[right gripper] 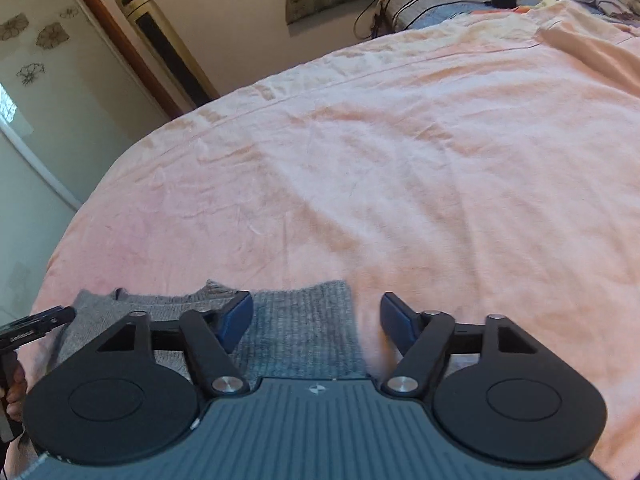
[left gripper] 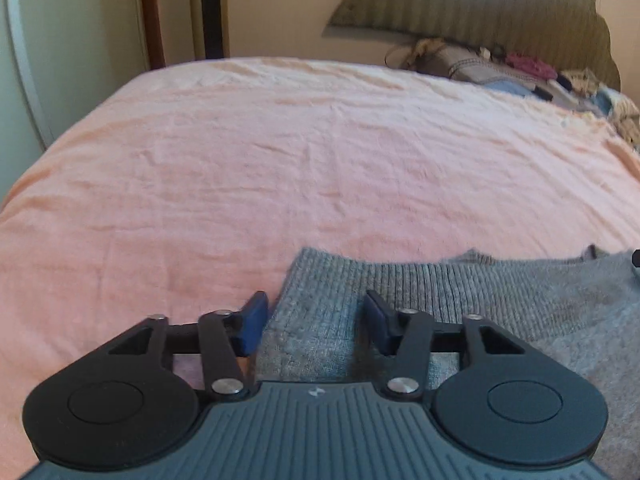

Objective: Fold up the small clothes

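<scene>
A grey knitted garment [left gripper: 460, 304] lies flat on the pink bedsheet [left gripper: 280, 160] at the near edge. My left gripper [left gripper: 314, 316] is open and hovers over the garment's left ribbed corner, its blue pads [left gripper: 254, 320] straddling the edge. In the right wrist view the same garment [right gripper: 296, 328] lies under my right gripper [right gripper: 316, 320], which is open over its right ribbed corner. The left gripper's black body [right gripper: 36, 326] shows at the far left of that view.
The pink sheet [right gripper: 400, 160] stretches far ahead. A heap of clothes and bedding [left gripper: 520, 72] lies at the headboard [left gripper: 480, 4]. A tall gold tower unit [right gripper: 164, 44] and a wardrobe door [right gripper: 40, 60] stand left of the bed.
</scene>
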### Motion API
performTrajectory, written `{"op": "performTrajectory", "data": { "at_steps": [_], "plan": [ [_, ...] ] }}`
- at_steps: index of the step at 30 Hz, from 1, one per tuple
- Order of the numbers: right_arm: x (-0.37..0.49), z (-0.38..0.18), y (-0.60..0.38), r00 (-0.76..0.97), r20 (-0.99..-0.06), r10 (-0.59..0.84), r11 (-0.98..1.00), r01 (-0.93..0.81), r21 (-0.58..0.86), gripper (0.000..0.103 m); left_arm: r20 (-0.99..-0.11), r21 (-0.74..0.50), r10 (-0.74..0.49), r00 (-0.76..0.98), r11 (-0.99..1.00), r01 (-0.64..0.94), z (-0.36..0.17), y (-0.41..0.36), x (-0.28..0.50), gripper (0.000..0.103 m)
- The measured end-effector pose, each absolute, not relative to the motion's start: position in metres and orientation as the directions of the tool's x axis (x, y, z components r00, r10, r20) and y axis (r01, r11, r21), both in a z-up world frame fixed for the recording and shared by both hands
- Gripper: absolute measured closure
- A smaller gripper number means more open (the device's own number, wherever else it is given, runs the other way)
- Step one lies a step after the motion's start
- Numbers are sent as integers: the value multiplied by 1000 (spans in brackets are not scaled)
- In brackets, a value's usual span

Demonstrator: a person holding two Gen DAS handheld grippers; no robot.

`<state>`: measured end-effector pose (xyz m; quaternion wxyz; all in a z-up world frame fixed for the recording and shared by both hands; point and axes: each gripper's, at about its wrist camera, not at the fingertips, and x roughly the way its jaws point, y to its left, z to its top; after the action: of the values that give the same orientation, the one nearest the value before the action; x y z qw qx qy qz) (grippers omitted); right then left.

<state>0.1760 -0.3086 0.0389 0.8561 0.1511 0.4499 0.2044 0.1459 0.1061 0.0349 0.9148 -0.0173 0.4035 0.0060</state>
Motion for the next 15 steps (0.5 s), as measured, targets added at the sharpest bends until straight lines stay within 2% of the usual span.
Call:
{"op": "performTrajectory", "data": {
  "at_steps": [1, 2, 5, 6, 8, 9, 11, 12, 13, 14, 15],
  "plan": [
    [177, 37, -304, 503, -708, 495, 867, -231, 442, 91, -718, -12, -6, 696, 1000, -4, 35, 102, 145, 87],
    [175, 40, -302, 524, -701, 484, 874, -243, 421, 91, -718, -5, -9, 696, 1000, 8, 37, 101, 146, 97],
    [170, 55, -316, 622, -599, 505, 847, -226, 480, 92, -647, -13, 44, 761, 997, -69, 50, 109, 138, 98],
    [170, 53, -322, 639, -577, 509, 836, -207, 508, 92, -652, -11, 63, 756, 996, -93, 49, 113, 140, 98],
    [177, 36, -323, 610, -634, 474, 858, -161, 487, 93, -701, 11, 90, 707, 993, -116, 33, 118, 149, 98],
    [177, 27, -319, 600, -654, 460, 870, -160, 466, 92, -685, 28, 101, 722, 993, -113, 29, 117, 145, 98],
    [170, 27, -319, 619, -633, 465, 864, -160, 478, 86, -669, 80, 123, 733, 992, -94, 33, 105, 137, 94],
    [167, 31, -321, 614, -639, 463, 860, -136, 492, 75, -660, 88, 125, 741, 992, -89, 38, 101, 132, 93],
    [163, 39, -321, 625, -638, 450, 864, -125, 487, 57, -641, 100, 139, 755, 990, -98, 45, 98, 126, 92],
    [155, 50, -319, 661, -622, 421, 880, -130, 457, 52, -614, 112, 166, 772, 986, -122, 53, 95, 119, 88],
    [147, 61, -314, 701, -595, 394, 895, -146, 421, 50, -582, 106, 184, 792, 983, -151, 62, 92, 112, 78]
  ]
}}
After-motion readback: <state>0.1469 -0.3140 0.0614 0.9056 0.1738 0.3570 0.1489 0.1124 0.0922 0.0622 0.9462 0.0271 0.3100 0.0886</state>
